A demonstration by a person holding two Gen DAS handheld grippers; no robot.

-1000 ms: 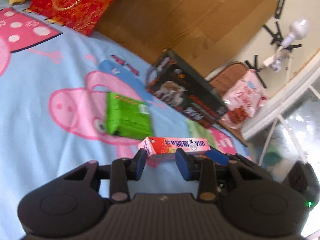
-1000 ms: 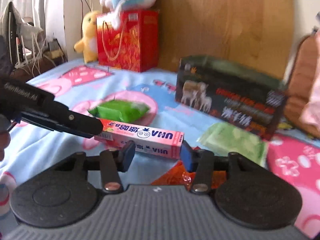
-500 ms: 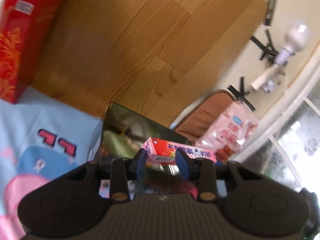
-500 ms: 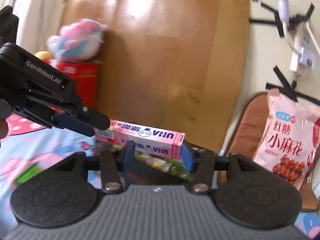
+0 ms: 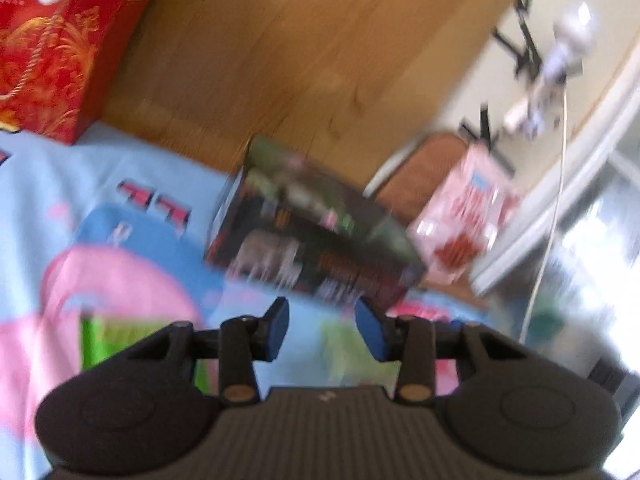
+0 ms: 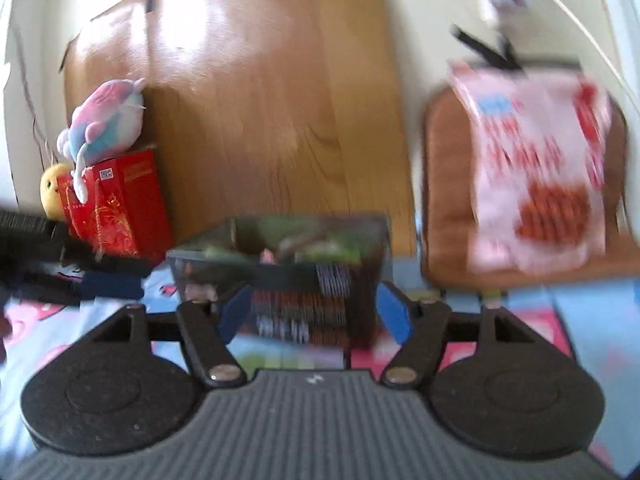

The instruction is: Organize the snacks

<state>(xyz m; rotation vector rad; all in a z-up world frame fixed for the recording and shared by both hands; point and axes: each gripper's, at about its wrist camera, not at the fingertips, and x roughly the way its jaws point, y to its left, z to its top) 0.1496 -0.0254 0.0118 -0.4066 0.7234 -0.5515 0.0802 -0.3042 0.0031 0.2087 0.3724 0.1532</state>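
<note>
1. Gone from both grippers since half a second ago: pink carton, then held at either end between them, now out of plain sight.
2. Left gripper: jaws just opened further, modest gap, nothing between pads.
3. Right gripper: jaws just opened further, wide gap, nothing gripped; dark box seen beyond.
4. Dark box standing open-topped on bedsheet, near headboard; packets inside, with a pinkish patch, possibly the carton, too blurred to confirm.
5. Green packet flat on sheet, left of left gripper.
6. Pink snack bag leaning on brown cushion, right of box.
7. Red gift bag left of box, plush toy on top.
</note>
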